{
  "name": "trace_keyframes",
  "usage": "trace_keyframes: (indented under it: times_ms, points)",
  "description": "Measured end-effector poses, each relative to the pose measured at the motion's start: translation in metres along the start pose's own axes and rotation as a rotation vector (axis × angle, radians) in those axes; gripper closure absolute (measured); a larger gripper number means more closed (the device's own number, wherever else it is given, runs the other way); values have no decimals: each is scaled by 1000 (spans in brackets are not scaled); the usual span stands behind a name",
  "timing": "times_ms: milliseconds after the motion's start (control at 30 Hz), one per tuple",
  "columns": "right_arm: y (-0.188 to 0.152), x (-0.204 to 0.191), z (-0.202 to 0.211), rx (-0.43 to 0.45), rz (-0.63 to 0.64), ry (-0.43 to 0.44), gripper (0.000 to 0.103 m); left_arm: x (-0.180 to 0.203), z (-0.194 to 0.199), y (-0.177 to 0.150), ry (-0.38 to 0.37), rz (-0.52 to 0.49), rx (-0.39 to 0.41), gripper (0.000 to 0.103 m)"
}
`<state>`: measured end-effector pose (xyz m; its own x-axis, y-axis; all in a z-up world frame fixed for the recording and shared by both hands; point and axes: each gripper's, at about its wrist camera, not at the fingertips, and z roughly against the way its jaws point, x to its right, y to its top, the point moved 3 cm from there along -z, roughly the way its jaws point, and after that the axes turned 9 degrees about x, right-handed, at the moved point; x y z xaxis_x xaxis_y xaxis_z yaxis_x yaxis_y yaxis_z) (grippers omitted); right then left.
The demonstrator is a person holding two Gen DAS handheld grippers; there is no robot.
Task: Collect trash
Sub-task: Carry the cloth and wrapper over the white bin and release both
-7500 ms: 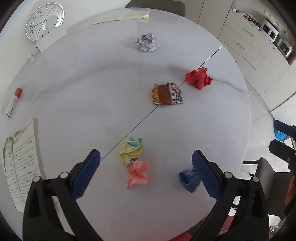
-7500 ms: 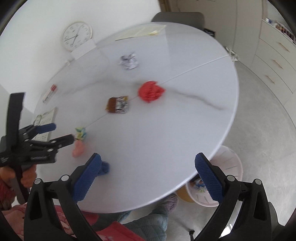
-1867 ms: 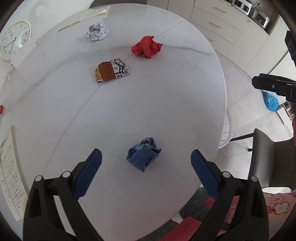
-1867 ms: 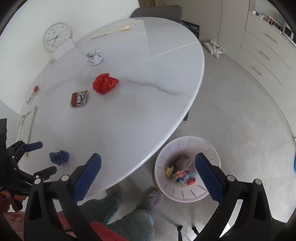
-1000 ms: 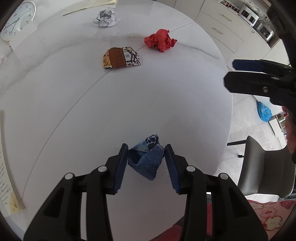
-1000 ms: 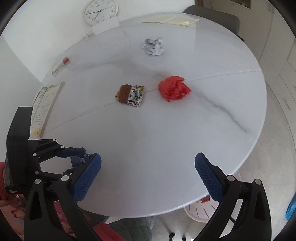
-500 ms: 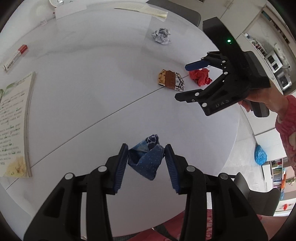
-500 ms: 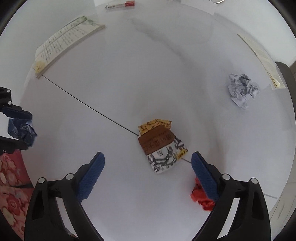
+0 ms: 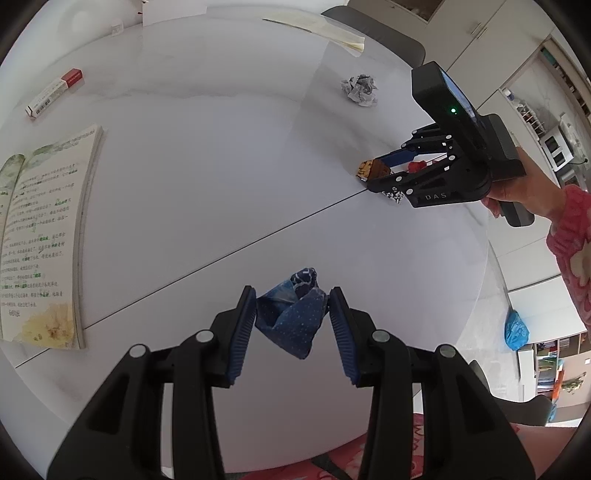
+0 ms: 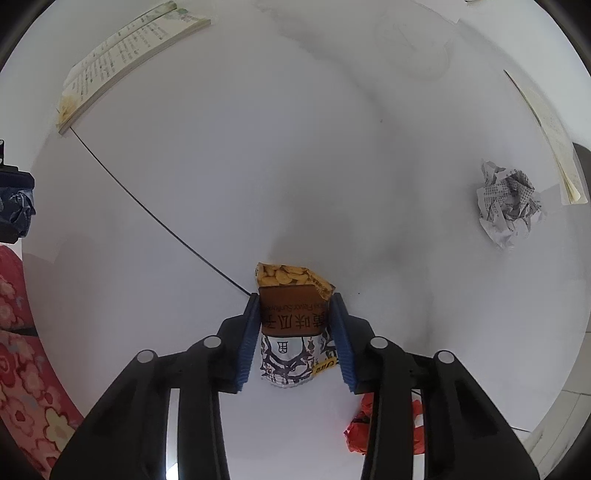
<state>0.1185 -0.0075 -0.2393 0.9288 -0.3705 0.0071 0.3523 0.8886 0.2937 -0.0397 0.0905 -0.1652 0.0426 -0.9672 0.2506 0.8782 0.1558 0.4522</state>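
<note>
My left gripper point(image 9: 291, 295) is shut on a crumpled blue wad point(image 9: 291, 317) and holds it above the white round table point(image 9: 221, 166). In the right wrist view my right gripper point(image 10: 294, 306) points straight down at the table. Its jaws are closing, and the pads press both sides of a flat brown, yellow and black-and-white snack wrapper point(image 10: 291, 321). A red paper wad point(image 10: 356, 432) lies partly hidden behind the right finger. A crumpled newspaper ball point(image 10: 508, 201) rests further off on the table. A hand in a pink floral sleeve point(image 9: 569, 236) holds the right gripper.
An open book point(image 9: 40, 229) lies at the table's left edge, with a red-and-white box point(image 9: 55, 92) beyond it. Papers point(image 9: 325, 31) sit at the far rim by a grey chair point(image 9: 388, 33). The floor drops off past the table's right edge.
The right gripper came down over the snack wrapper and its jaws drew in onto it. The left gripper, still gripping the blue wad, rolled and shifted, so the book came into view.
</note>
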Motion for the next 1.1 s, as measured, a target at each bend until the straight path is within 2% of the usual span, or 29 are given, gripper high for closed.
trace_keyframes:
  times_ms: [133, 233, 433, 533, 600, 733, 967, 1100]
  points:
    - [-2, -3, 1, 7, -74, 5, 69, -1, 3, 5, -6, -15, 7, 62]
    - [-5, -4, 10, 48, -163, 3, 69, 2, 9, 10, -20, -38, 15, 62]
    - [-26, -9, 68, 229, -424, -19, 69, 21, 13, 24, -63, -137, 28, 62]
    - [-53, -13, 104, 321, -560, -52, 69, 42, 13, 33, -88, -206, 29, 62]
    - [-76, -18, 124, 364, -639, -80, 69, 58, 11, 39, -113, -247, 28, 62]
    - [-149, -30, 165, 416, -809, -150, 69, 107, 5, 43, -185, -347, 19, 62]
    - [-268, -36, 202, 408, -1055, -277, 69, 213, -12, 31, -317, -536, -11, 62]
    - [-315, -33, 210, 407, -1134, -325, 69, 272, -18, 16, -382, -623, -26, 62]
